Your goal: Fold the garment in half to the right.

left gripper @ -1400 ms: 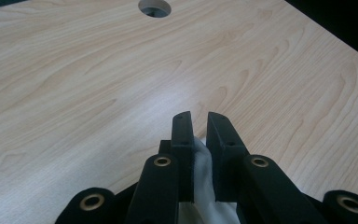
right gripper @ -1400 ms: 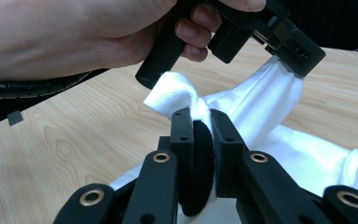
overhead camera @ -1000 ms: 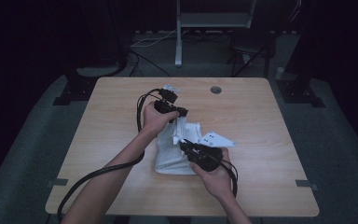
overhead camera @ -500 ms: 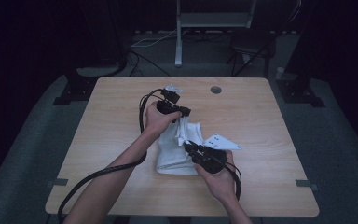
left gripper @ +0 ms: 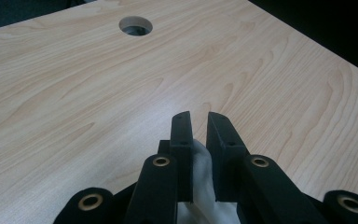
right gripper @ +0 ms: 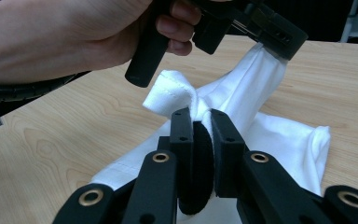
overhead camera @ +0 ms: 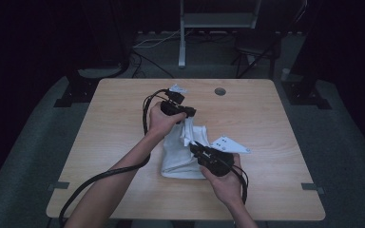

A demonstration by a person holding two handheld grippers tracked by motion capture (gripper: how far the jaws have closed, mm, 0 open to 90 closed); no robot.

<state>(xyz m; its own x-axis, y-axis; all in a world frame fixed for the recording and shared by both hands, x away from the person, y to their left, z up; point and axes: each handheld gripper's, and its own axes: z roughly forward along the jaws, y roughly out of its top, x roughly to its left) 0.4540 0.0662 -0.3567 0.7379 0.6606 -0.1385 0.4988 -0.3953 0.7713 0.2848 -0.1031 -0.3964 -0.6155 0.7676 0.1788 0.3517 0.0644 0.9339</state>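
**White cloth clamped by both grippers at table centre**

The wooden table [overhead camera: 123, 142] is the largest item. Its top is bare on the left, on the right and along the far edge, where a round cable hole [overhead camera: 220, 91] sits well apart from the work. Dark floor surrounds the table on all sides, and a metal stand [overhead camera: 183, 38] is beyond the far edge.

The white cloth [overhead camera: 180, 159] lies just right of the table's centre, nearer the near edge than the far one. Its lower part rests bunched on the wood. Its upper part is drawn up off the surface into a taut band between the two grippers.

The left gripper [overhead camera: 186, 114] is held above the cloth's far end. Its jaws are nearly closed and pinch a fold of cloth, visible between them in the left gripper view [left gripper: 200, 163]. The right gripper [overhead camera: 193, 146] is at the cloth's near right side. Its jaws are almost closed on a hemmed edge of the cloth [right gripper: 177, 95].

The left hand [overhead camera: 159, 118] wraps the handle, with the forearm running diagonally from the lower left. The right hand [overhead camera: 225, 183] enters from the near edge, and the gripper it holds points up and to the left.
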